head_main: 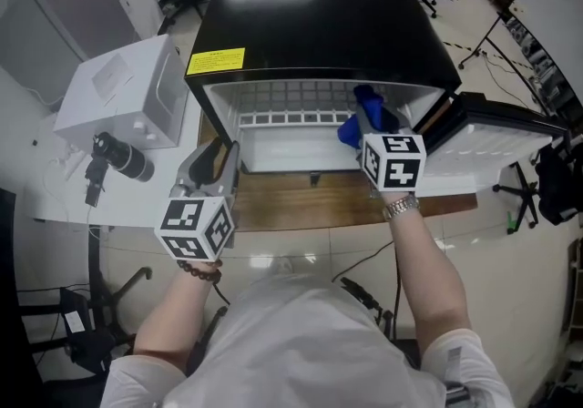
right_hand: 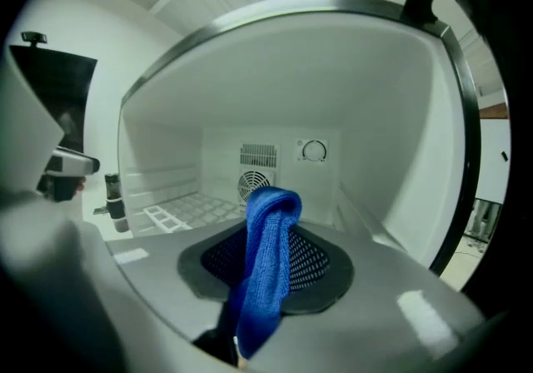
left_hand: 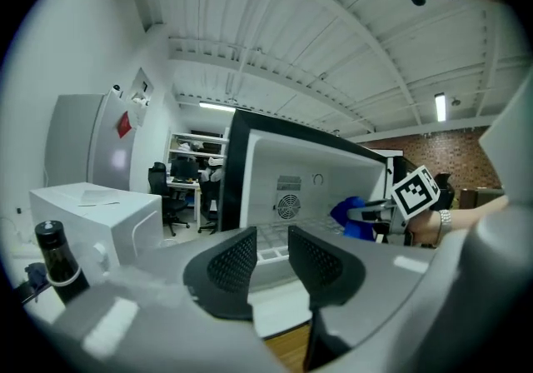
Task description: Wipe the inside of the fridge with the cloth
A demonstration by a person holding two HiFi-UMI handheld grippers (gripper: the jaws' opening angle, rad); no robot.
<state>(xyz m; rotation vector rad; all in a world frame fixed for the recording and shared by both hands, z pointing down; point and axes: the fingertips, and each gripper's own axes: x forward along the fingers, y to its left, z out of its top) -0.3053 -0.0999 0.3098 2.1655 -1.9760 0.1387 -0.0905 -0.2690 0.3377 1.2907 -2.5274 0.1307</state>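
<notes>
The cloth (right_hand: 268,234) is bright blue with a fine ribbed weave. It is bunched into a folded hump that stands up between the jaws of the right gripper (right_hand: 271,270), whose meshed dark pads are closed on it. Seen from the head view, it sits at the mouth of the fridge (head_main: 319,24), toward the right side of the opening and above the shelf (head_main: 291,115). No view shows whether it touches a wall. The lower end of the cloth drops out of sight behind the gripper's body, and in the head view the marker cube (head_main: 393,160) covers its near part.

The left gripper (left_hand: 273,259) is held outside the fridge, in front of its left edge. Its jaws stand a narrow gap apart with nothing between them.

The fridge is a small black cabinet with a white lining and a yellow label (head_main: 216,60) on its top. Its door (head_main: 492,137) is swung open to the right. Inside are a white grid shelf and, on the back wall, a round fan grille (right_hand: 255,186) and a dial (right_hand: 314,151) (its markings are too small to read). The head view cuts off the floor of the compartment.

A white box (head_main: 123,92) stands left of the fridge, with a dark bottle (left_hand: 55,261) just beside it. The right wrist wears a watch (head_main: 401,207).
</notes>
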